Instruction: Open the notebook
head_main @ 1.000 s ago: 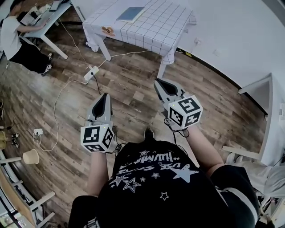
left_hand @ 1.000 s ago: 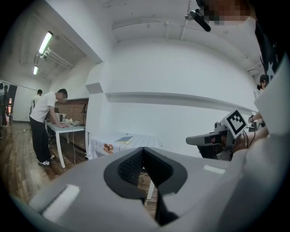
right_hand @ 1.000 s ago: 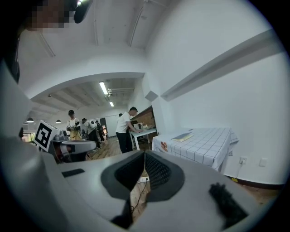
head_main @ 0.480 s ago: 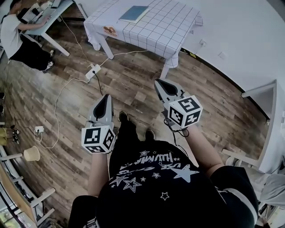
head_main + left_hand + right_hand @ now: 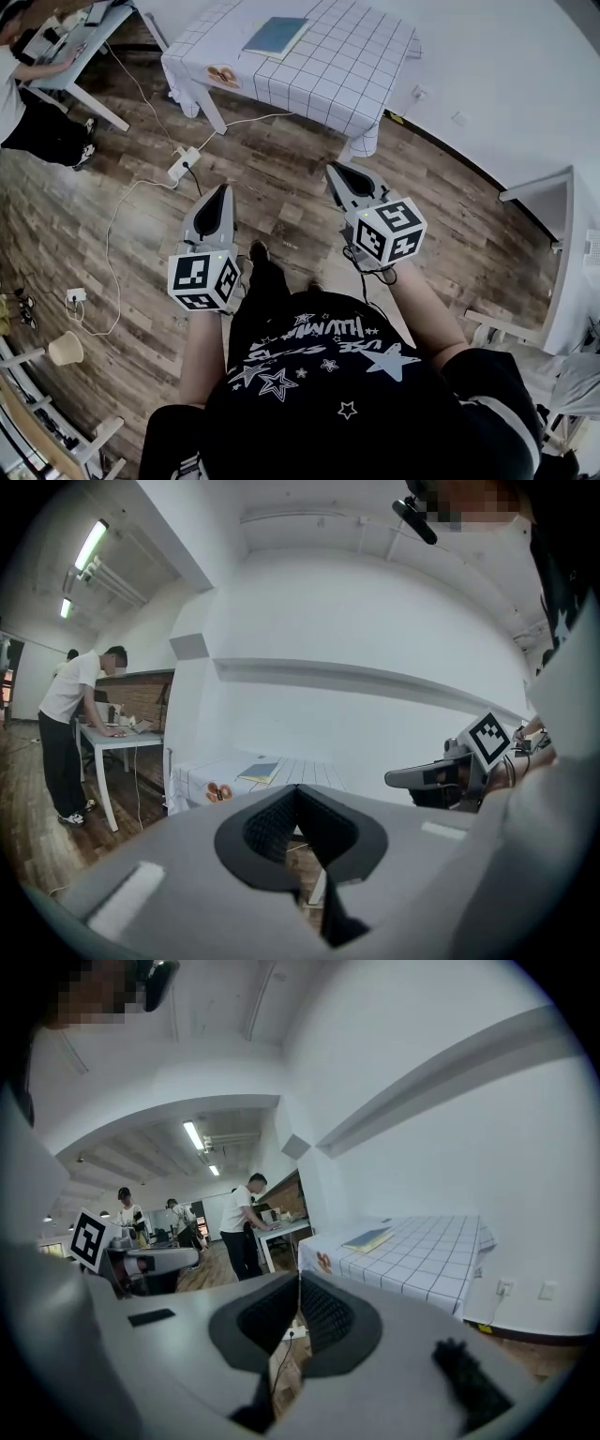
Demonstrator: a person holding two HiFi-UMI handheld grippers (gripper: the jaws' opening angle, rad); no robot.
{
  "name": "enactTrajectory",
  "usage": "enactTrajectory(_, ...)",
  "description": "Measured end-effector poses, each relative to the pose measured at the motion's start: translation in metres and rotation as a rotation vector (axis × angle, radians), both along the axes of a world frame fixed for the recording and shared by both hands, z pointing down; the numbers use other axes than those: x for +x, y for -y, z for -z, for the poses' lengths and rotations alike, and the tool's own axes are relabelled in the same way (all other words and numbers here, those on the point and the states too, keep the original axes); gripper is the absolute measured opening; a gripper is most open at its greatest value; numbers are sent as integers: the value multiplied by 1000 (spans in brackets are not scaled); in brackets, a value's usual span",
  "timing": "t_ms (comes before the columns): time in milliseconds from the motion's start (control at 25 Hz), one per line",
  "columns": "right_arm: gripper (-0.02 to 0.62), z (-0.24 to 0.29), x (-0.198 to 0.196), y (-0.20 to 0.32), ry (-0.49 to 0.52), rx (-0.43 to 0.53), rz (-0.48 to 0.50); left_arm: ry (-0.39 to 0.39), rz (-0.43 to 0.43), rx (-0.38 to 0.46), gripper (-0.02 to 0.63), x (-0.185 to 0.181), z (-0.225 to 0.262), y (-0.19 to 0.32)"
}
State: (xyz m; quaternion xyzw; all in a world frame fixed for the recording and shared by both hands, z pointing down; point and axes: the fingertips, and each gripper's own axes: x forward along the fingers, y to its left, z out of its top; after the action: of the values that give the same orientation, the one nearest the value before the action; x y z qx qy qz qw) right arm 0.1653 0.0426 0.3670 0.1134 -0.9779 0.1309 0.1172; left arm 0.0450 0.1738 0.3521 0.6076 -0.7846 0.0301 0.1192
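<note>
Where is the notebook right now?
In the head view the blue notebook lies at the top, just left of centre, on the left part of the checked table.

Office: work desks (image 5: 122, 735), strip lights (image 5: 91, 546)

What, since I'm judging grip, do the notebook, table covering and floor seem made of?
Notebook: matte blue-grey cover, probably card or paper. Table covering: white gridded cloth, draping in folds at the edges. Floor: plank pattern with grain; wood or laminate, unclear.
</note>
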Motion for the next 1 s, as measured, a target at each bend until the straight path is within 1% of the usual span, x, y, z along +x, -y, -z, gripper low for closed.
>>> enactTrajectory(120,18,1,-23,10,-1,6,-8,-3,-29,-7,10,-18,-4,14)
enactTrajectory(280,18,8,-74,20,-5,14,-28,-18,-51,-7,11,-68,-3,27)
enactTrajectory(360,17,10,-94,23,-8,16,-37,-24,-62,-2,9,-87,-1,33)
enactTrajectory(600,17,19,-141,31,-17,34,-91,-38,-98,2,9,-138,0,40)
enactTrajectory(800,18,19,-172,34,-27,39,-118,-53,-111,13,11,-178,-1,44)
enactTrajectory(1000,18,13,-183,31,-56,34,-158,-61,-162,9,9,-196,-5,50)
